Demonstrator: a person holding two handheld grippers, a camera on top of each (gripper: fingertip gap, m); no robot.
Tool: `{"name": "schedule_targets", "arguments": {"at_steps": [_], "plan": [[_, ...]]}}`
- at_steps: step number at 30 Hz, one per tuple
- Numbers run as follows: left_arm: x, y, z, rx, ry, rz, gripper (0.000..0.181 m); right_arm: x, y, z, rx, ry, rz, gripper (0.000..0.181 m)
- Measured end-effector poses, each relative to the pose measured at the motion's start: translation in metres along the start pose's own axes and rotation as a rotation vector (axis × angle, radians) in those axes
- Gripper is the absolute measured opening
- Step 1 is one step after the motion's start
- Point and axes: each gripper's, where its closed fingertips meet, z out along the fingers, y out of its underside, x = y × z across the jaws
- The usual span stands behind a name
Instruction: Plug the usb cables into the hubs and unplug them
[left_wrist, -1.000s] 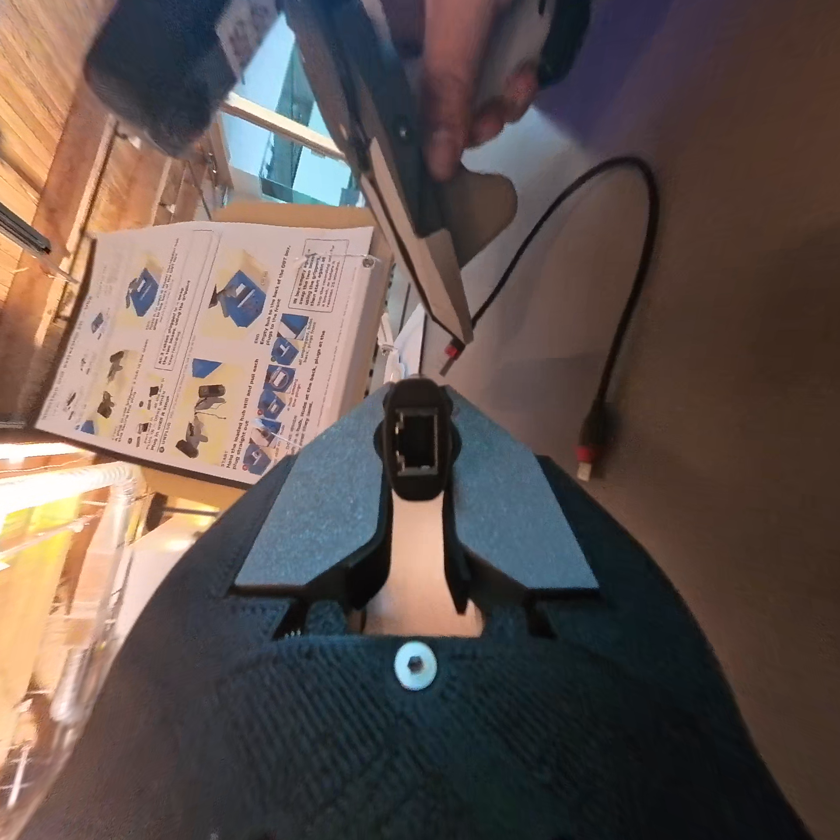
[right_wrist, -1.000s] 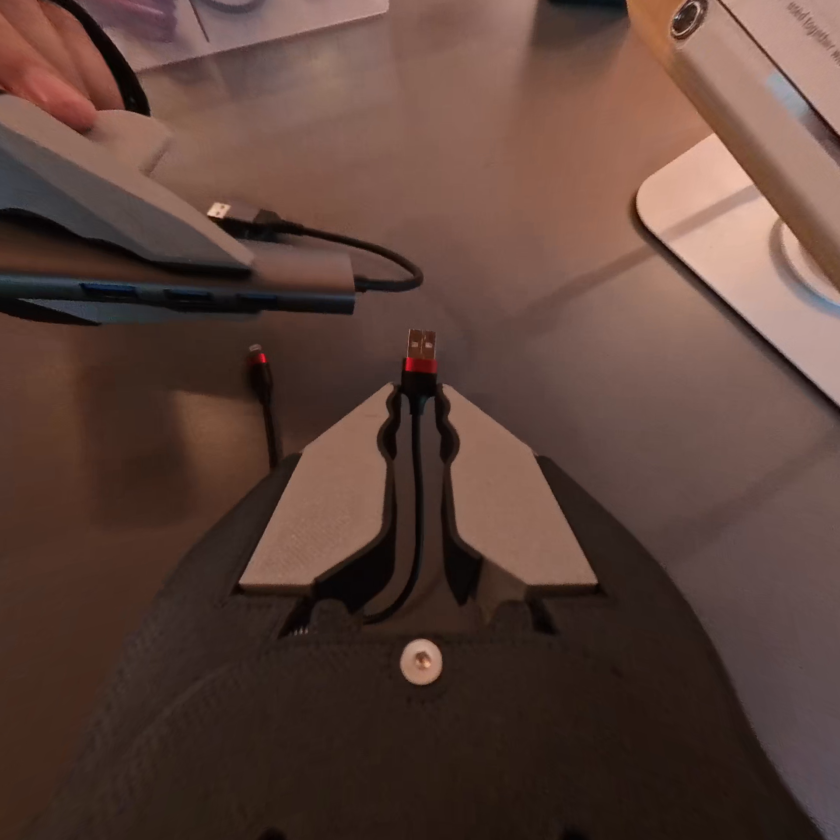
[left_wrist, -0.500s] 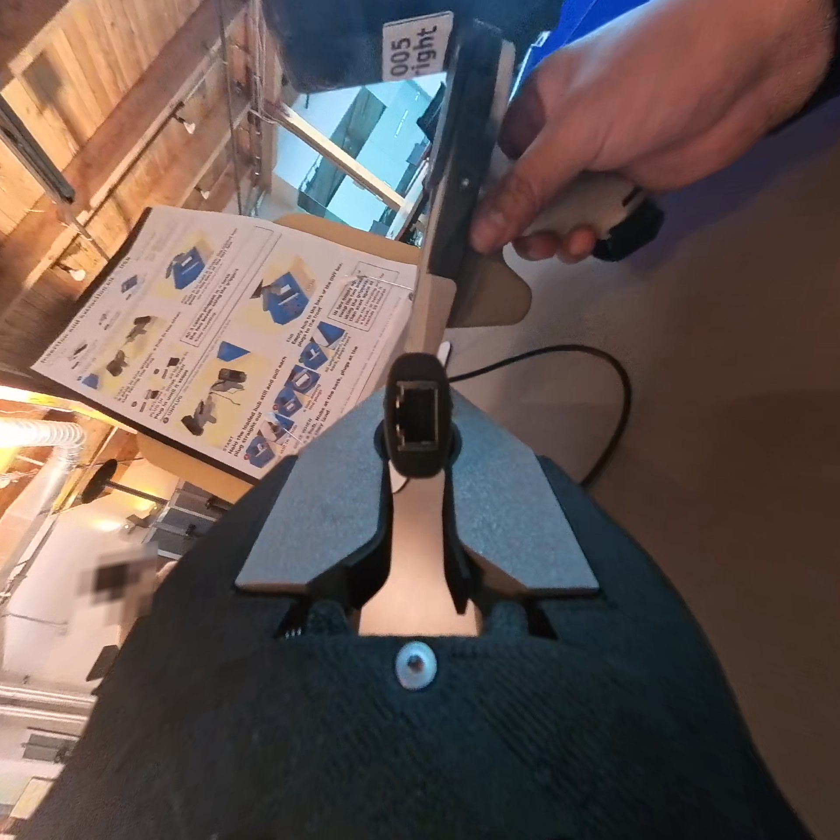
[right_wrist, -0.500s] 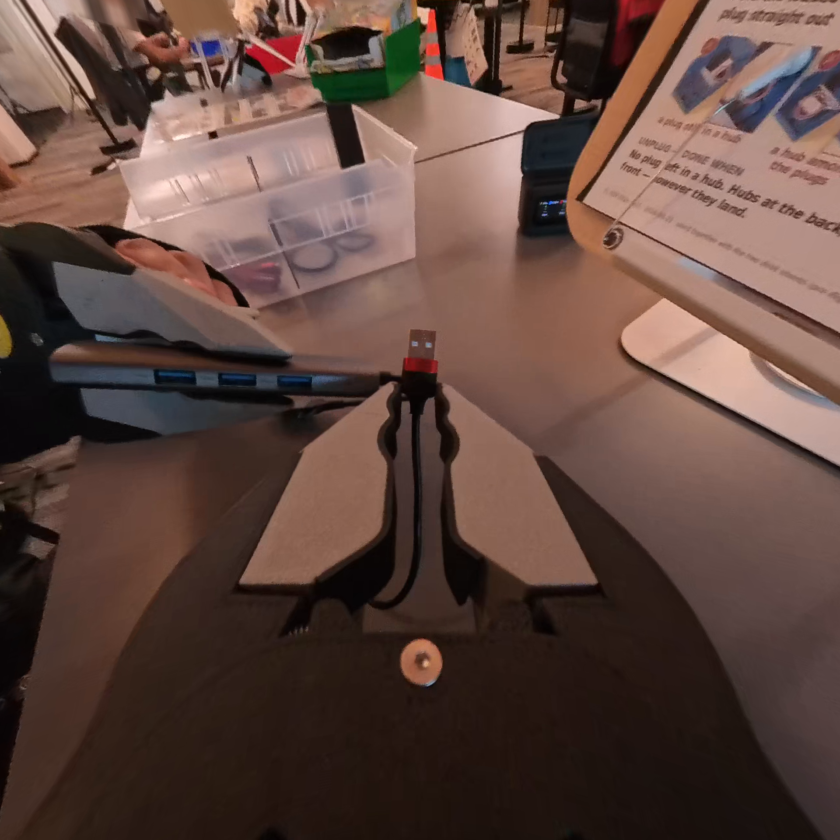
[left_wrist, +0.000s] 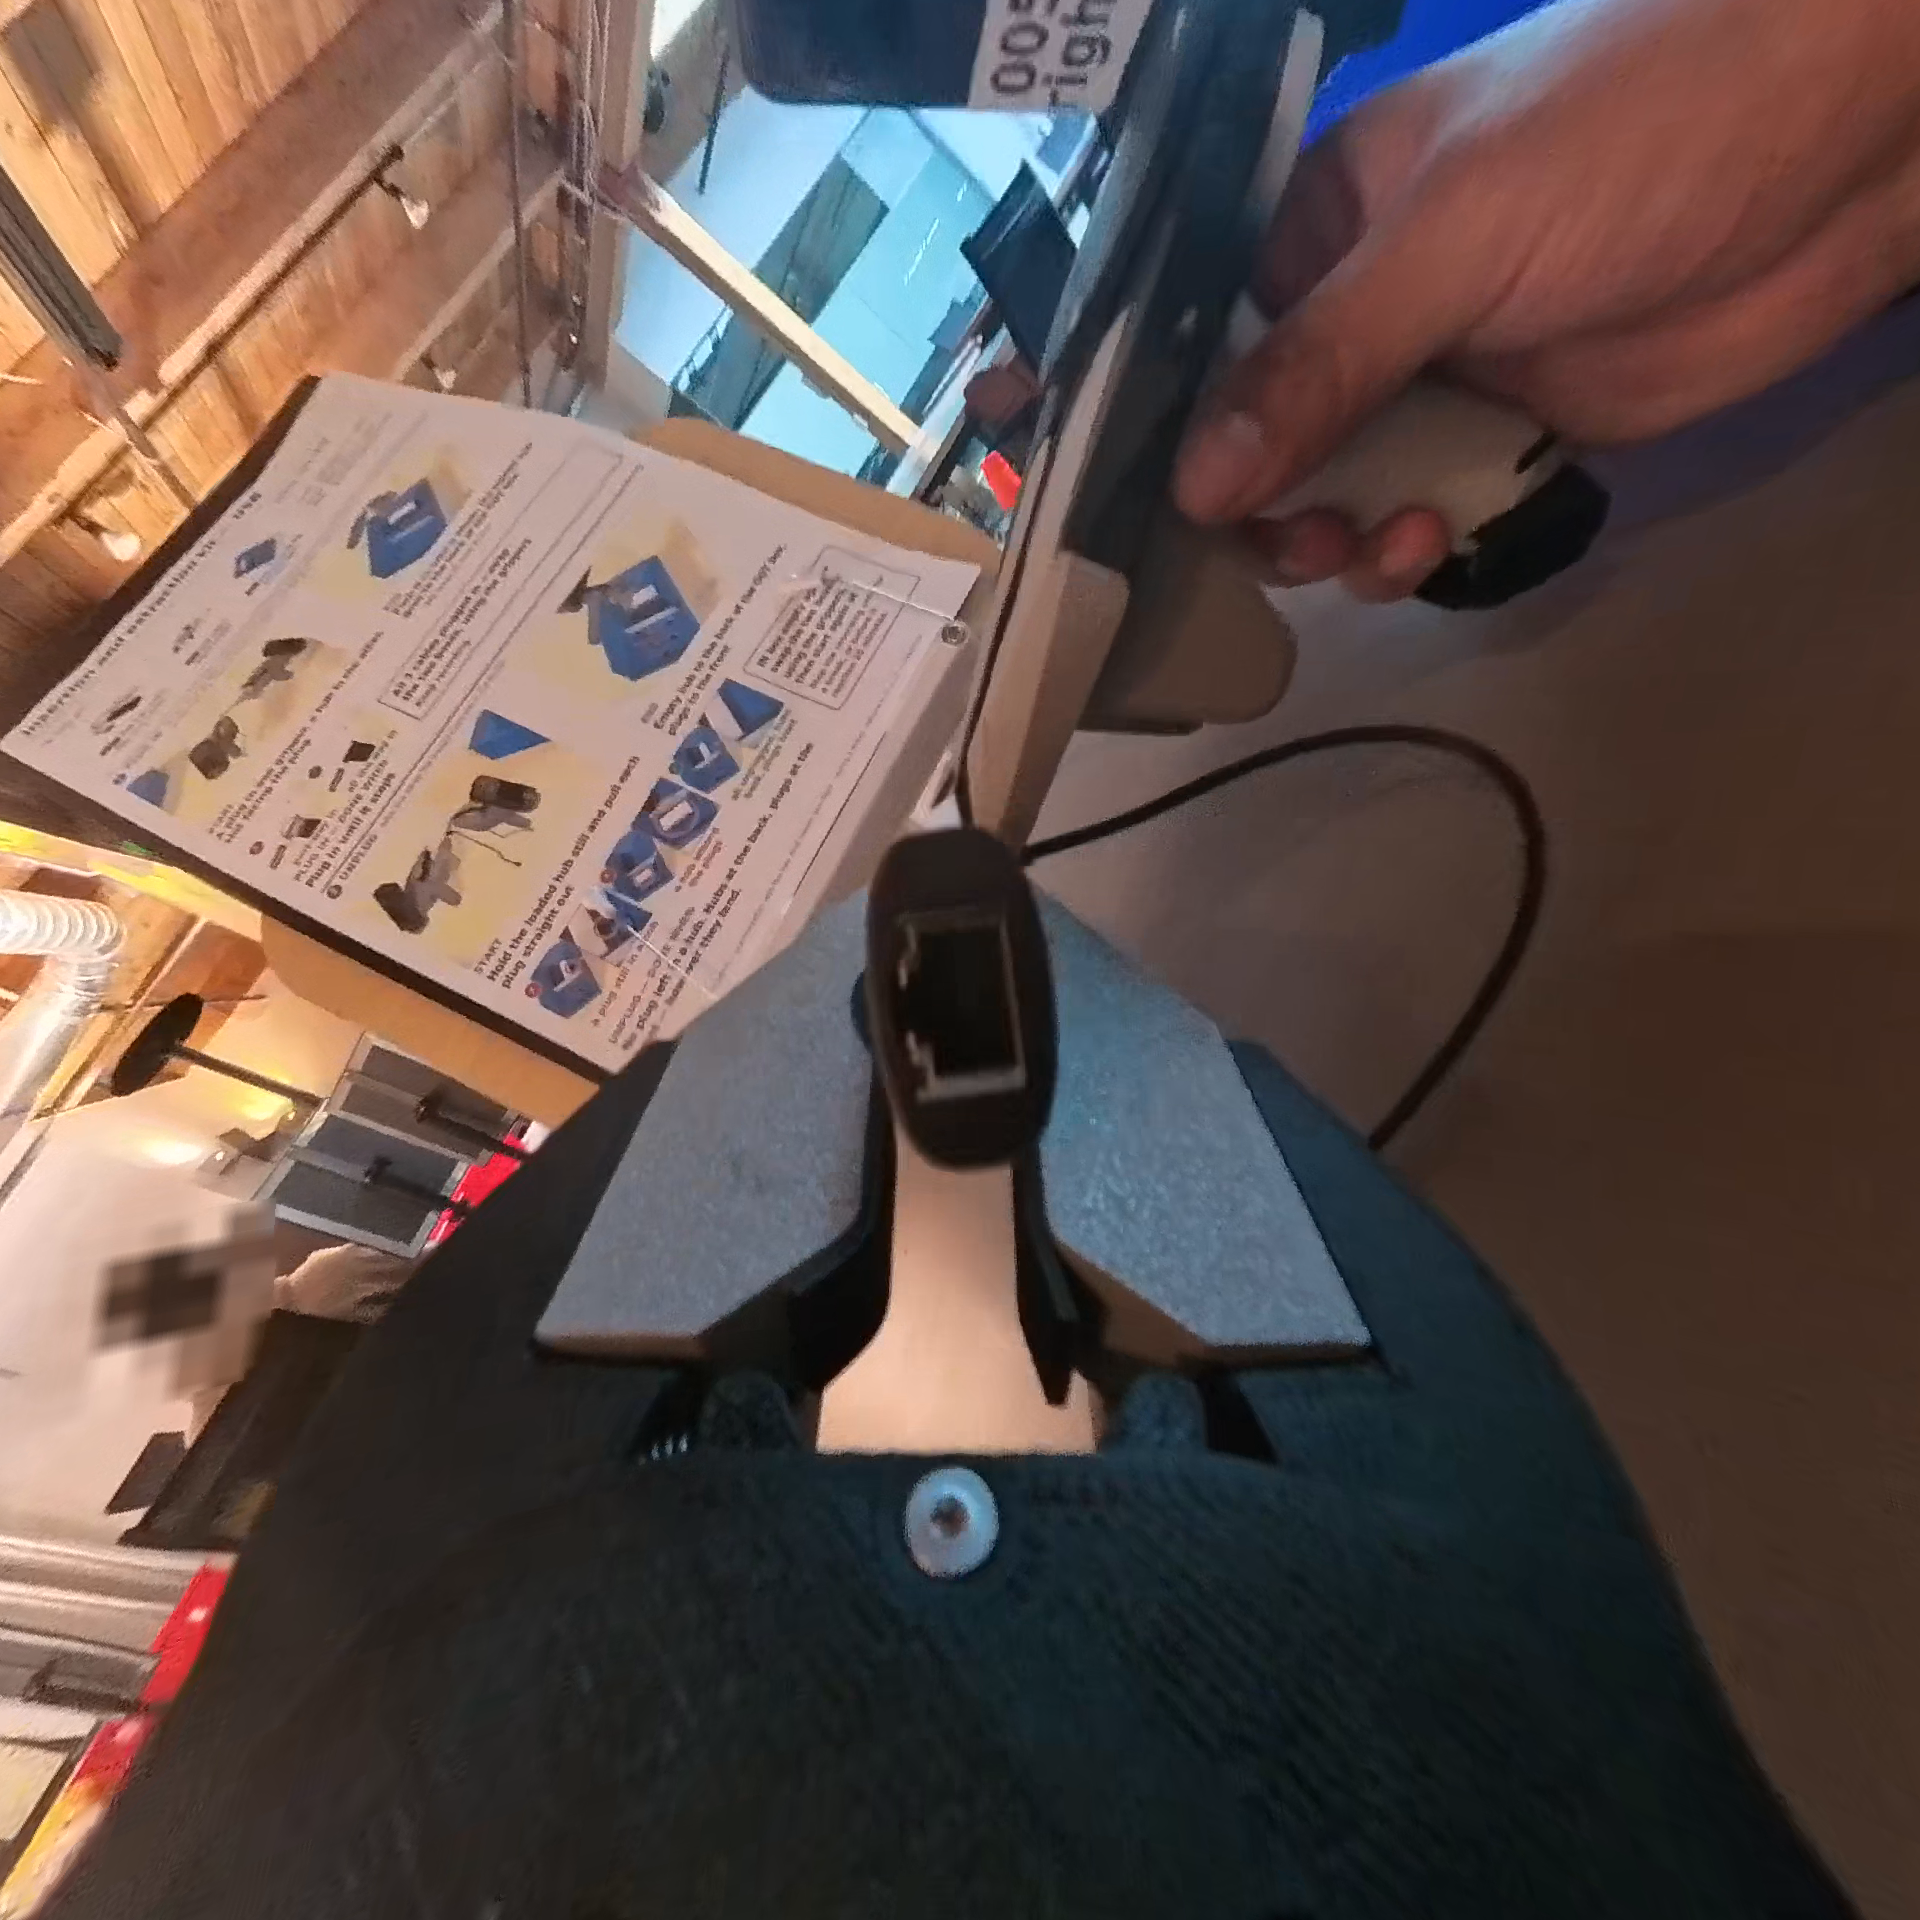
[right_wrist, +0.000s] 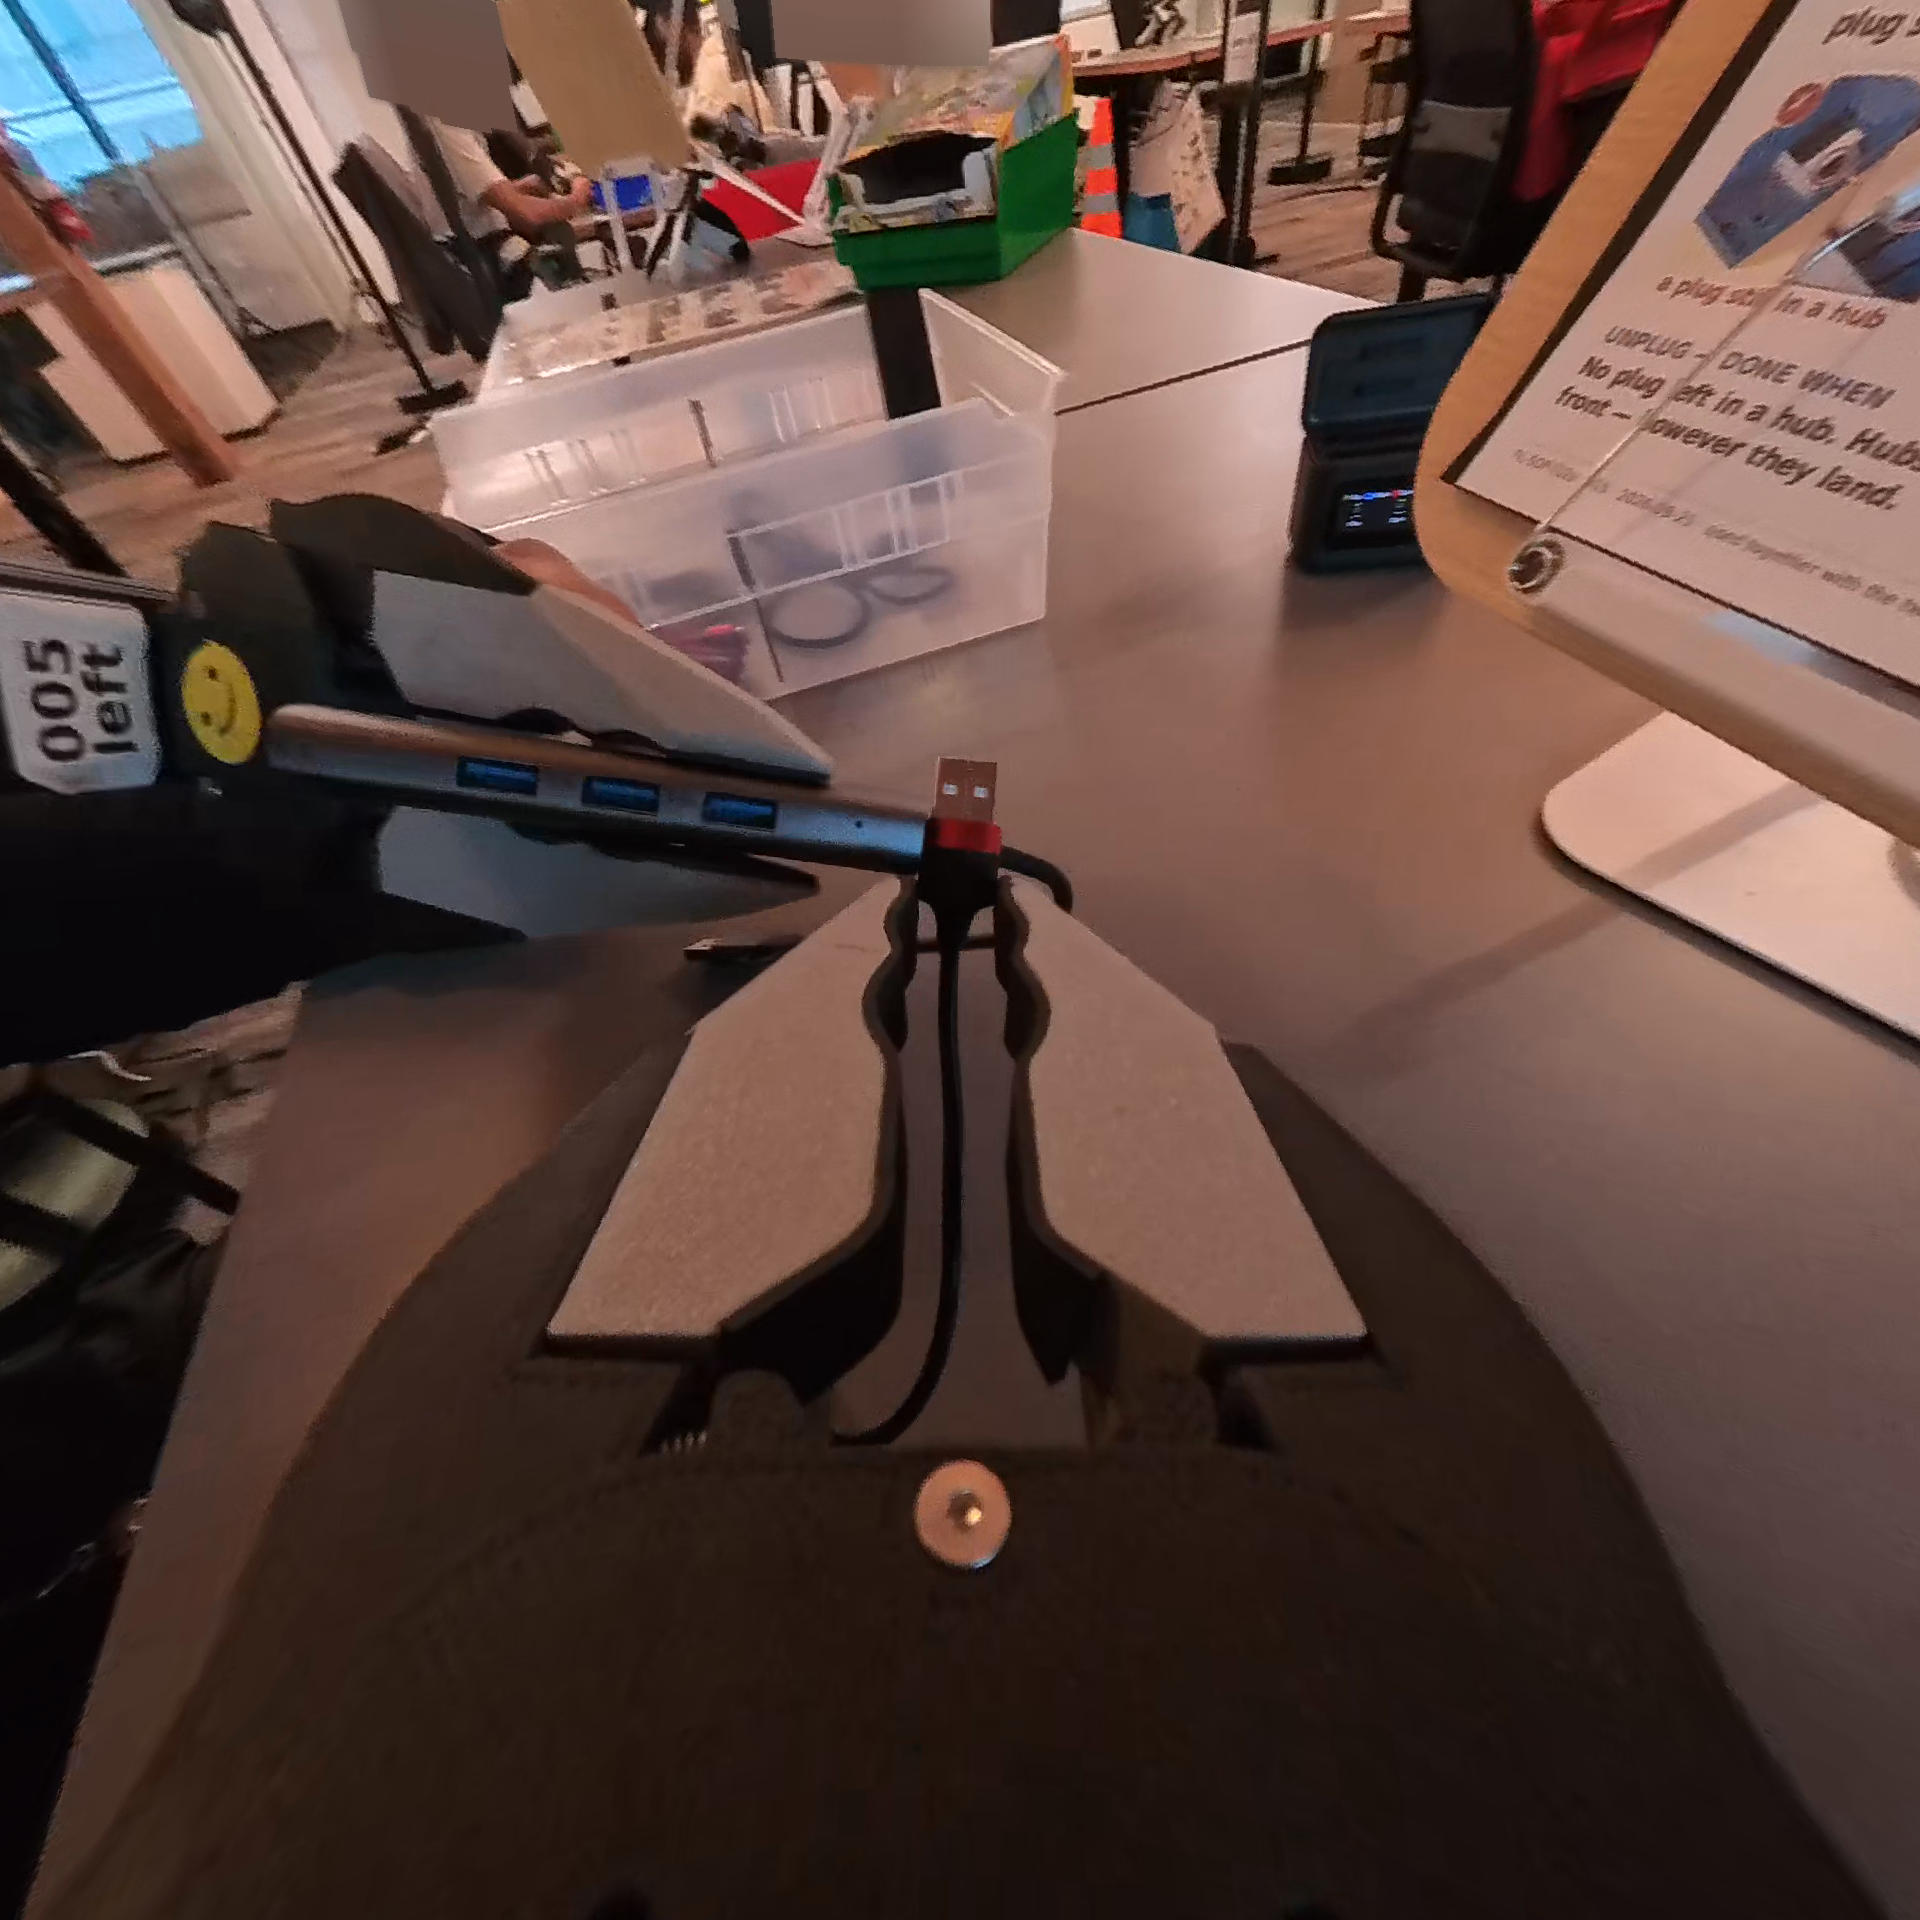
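Your left gripper (left_wrist: 961, 1023) is clamped on the grey USB hub (left_wrist: 961, 1013); its view shows only the hub's end socket. Your right gripper (right_wrist: 954, 914) pinches the red-collared USB plug (right_wrist: 964, 805), with the hub's three blue ports (right_wrist: 620, 795) at its 9 o'clock.

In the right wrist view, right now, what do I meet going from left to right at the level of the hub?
Left claw → three blue ports of the hub → red-collared USB plug held by the right claw → white base of the instruction stand.
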Motion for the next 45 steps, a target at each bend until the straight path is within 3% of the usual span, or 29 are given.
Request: {"name": "schedule_targets", "arguments": {"at_steps": [13,20,26,35,45], "plan": [[0.003,0.003,0.002,-0.020,-0.006,0.033,0.017,-0.010,0.004,0.005,-0.038,-0.007,-0.062,0.011],[-0.001,0.012,0.004,-0.081,-0.030,0.066,0.017,0.008,0.004,-0.007,-0.072,0.076,-0.076,0.011],[-0.001,0.023,0.007,-0.156,-0.074,0.227,0.018,-0.017,0.016,-0.015,-0.228,-0.056,-0.188,0.011],[0.018,0.024,0.013,-0.206,-0.105,0.620,0.016,-0.026,0.031,-0.023,-0.384,-0.056,-0.271,0.011],[0.027,0.015,0.013,-0.155,-0.098,0.666,0.016,-0.029,0.043,-0.029,-0.469,-0.048,-0.364,0.011]]}}
